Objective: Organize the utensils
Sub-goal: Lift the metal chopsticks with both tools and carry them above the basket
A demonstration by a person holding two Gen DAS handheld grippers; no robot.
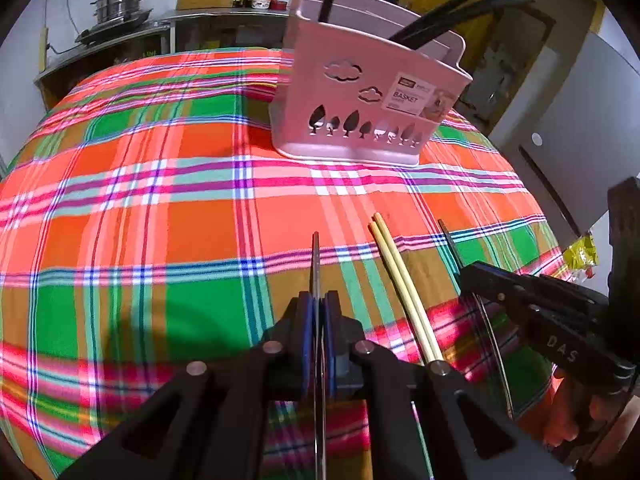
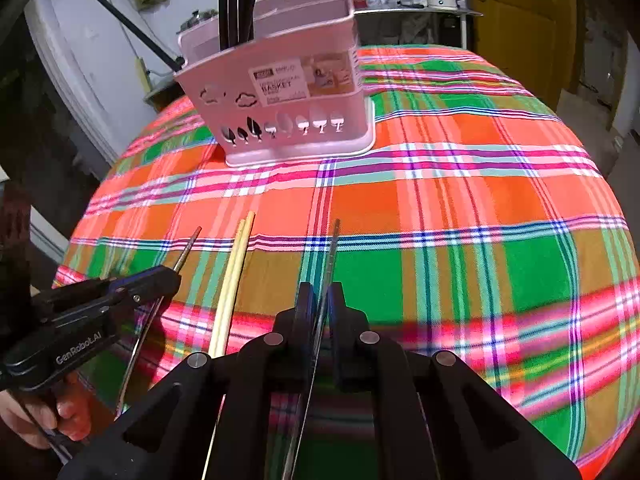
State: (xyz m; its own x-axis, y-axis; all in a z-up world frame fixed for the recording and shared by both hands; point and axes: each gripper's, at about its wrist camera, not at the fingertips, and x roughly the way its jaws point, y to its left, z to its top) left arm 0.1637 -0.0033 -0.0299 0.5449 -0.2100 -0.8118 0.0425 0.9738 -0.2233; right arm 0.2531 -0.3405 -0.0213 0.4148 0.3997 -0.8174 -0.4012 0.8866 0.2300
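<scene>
with both hands low over the plaid worktop (image 1: pixel 160 200), my left gripper (image 1: pixel 319 312) is clenched on a thin metal utensil (image 1: pixel 316 256), my right gripper (image 2: pixel 319 304) on another metal utensil (image 2: pixel 333 248). pale chopsticks (image 1: pixel 396 280) lie between the fingers. the pink basket (image 1: pixel 360 100) stands well ahead, holding dark chopsticks (image 1: pixel 460 16).

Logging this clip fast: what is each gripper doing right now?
Left gripper: shut on a thin metal utensil.
Right gripper: shut on another thin metal utensil.
</scene>
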